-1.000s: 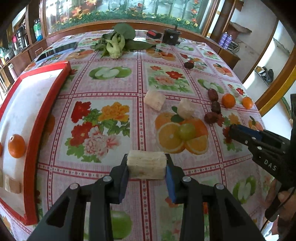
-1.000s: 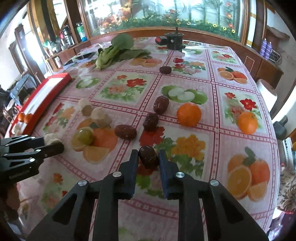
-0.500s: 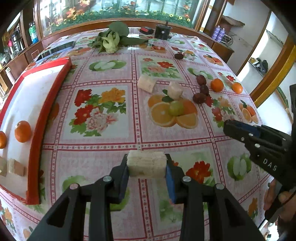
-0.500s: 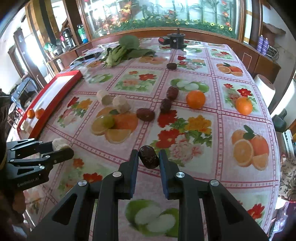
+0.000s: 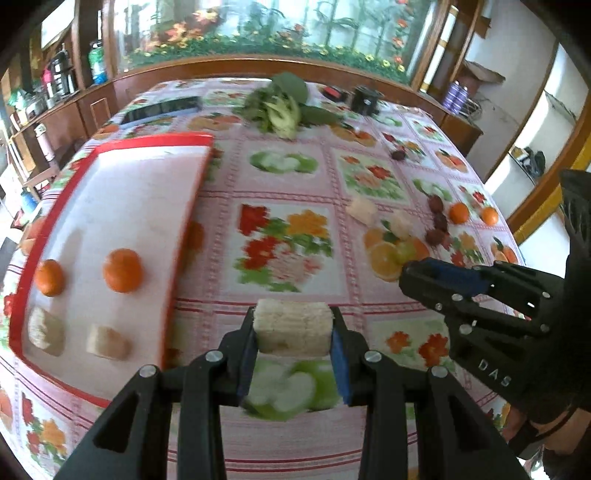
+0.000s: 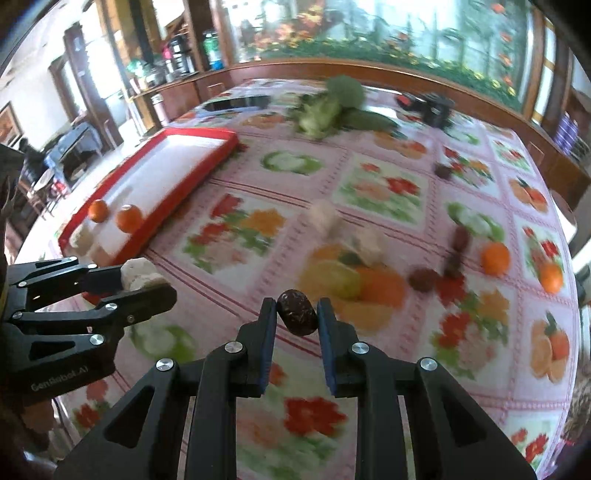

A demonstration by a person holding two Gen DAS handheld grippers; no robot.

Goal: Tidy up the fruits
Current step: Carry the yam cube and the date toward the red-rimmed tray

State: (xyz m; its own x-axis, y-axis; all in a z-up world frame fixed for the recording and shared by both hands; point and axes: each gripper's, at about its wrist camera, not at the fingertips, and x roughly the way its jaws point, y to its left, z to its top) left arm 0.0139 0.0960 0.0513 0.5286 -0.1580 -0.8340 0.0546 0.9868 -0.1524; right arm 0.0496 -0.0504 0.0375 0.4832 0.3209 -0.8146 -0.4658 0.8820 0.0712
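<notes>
Left gripper (image 5: 293,332) pinches a pale, layered rectangular fruit block (image 5: 291,326) at lower centre frame. Right gripper (image 6: 297,319) clamps a dark, wrinkled oval date (image 6: 297,317). Red-rimmed white tray (image 5: 184,236) occupies frame left.

Window: a wide pane (image 5: 258,33) with flowers is seen behind the table.
Cabinets: wooden units (image 6: 177,92) are set along the left wall.

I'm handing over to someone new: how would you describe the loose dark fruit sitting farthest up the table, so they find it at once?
Start at the leafy greens at the far end of the flowered tablecloth, then look nearer and right to the single dark date. It lies by itself, well beyond the three dates clustered beside the two loose oranges.
</notes>
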